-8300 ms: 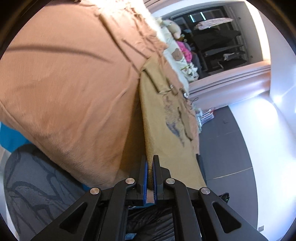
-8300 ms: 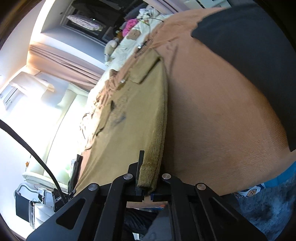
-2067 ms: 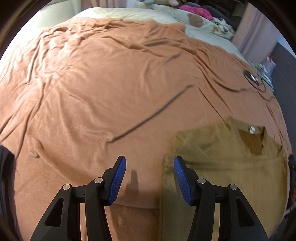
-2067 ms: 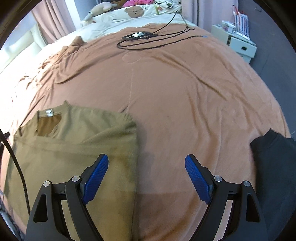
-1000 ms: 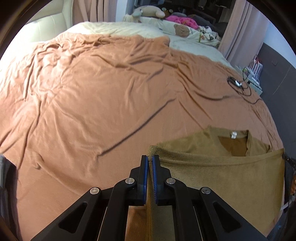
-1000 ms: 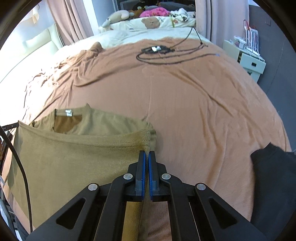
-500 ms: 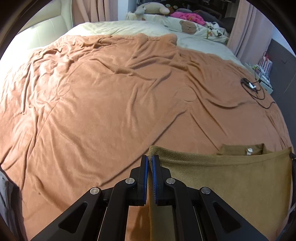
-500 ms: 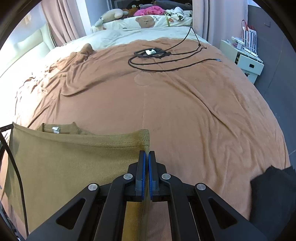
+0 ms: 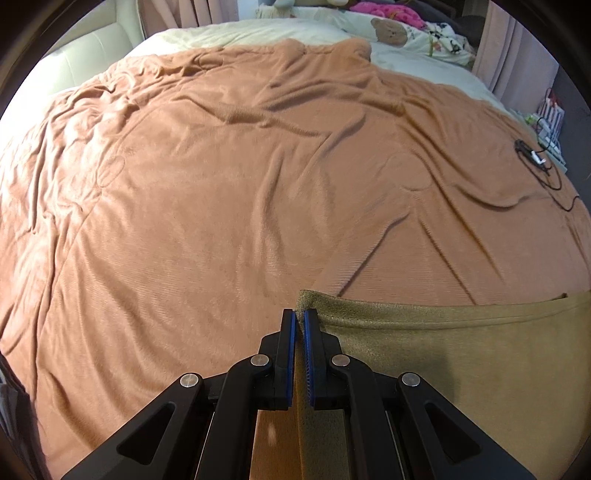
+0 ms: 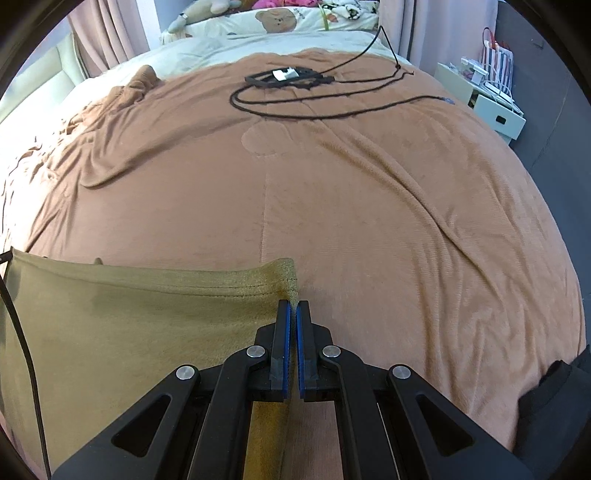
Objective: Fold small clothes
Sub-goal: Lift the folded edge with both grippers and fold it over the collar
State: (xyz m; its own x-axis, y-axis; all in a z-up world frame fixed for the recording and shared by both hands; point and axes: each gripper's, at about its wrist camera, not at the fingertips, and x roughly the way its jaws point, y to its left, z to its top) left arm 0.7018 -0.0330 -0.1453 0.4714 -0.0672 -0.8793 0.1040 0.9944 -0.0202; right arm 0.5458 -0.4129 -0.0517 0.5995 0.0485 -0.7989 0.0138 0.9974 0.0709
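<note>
An olive-brown shirt (image 9: 461, 354) hangs stretched between my two grippers over the orange-brown blanket (image 9: 240, 192). My left gripper (image 9: 300, 314) is shut on the shirt's left hem corner, which pokes out above the blue pads. My right gripper (image 10: 293, 304) is shut on the opposite hem corner of the same shirt (image 10: 147, 325). The stitched hem runs taut between them and faces the far side of the bed. The collar and the rest of the shirt beneath this raised layer are hidden.
A black cable with a small device (image 10: 284, 77) lies coiled far across the blanket (image 10: 369, 206). A dark garment (image 10: 554, 402) sits at the bed's right edge. Pillows and soft toys (image 9: 388, 29) line the far end; a white bedside unit (image 10: 495, 107) stands at right.
Both grippers carried the hem forward and lower over the shirt. The collar and label, visible a second ago, are now covered by the raised layer.
</note>
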